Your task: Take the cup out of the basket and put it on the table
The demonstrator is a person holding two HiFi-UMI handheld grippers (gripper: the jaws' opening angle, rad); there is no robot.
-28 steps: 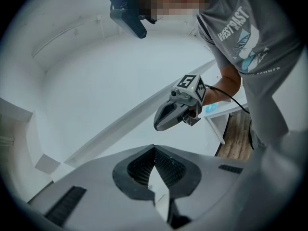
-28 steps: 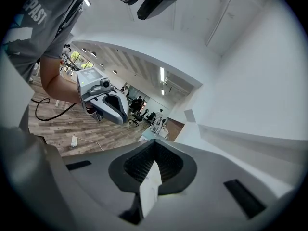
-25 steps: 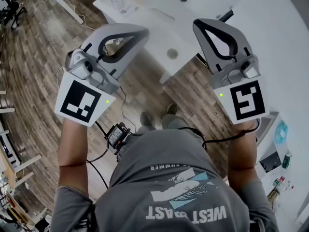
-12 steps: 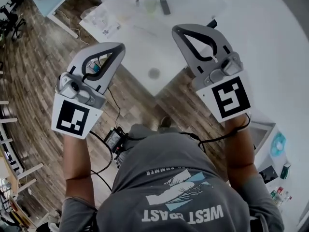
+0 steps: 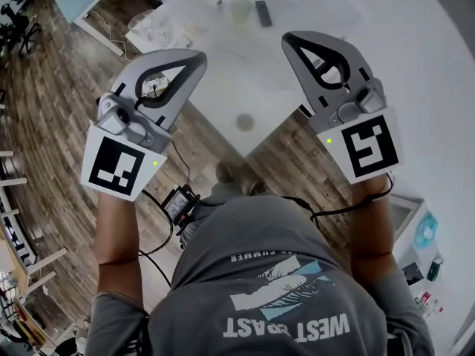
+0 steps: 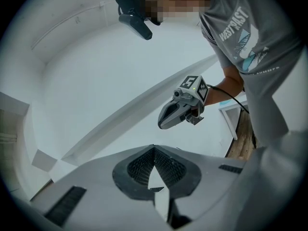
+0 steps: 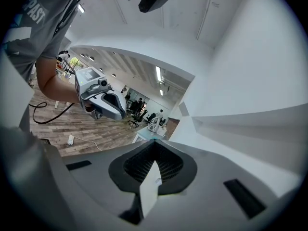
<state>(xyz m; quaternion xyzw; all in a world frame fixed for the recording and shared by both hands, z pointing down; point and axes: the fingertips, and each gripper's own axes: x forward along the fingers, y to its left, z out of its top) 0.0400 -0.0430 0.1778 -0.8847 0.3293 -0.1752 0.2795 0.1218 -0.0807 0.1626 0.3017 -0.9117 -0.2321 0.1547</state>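
Observation:
I hold both grippers up in the air in front of my chest, and both point away from me. In the head view my left gripper (image 5: 197, 58) is shut and holds nothing. My right gripper (image 5: 290, 41) is shut and empty too. Each gripper view shows its own jaws meeting at the tip, left gripper (image 6: 154, 147) and right gripper (image 7: 154, 141), aimed at white walls. A small pale cup-like thing (image 5: 239, 9) stands far off on the white table (image 5: 215, 73). No basket shows in any view.
A dark remote (image 5: 263, 13) lies beside the pale cup, a clear plastic bag (image 5: 152, 33) lies at the table's left end, and a small round spot (image 5: 245, 122) sits near its corner. Wood floor lies below. Shelves with small items (image 5: 427, 236) stand at my right.
Both grippers stay shut and empty. They shifted a little left, then back right and up in the head view, while the table corner slid towards the middle of the picture.

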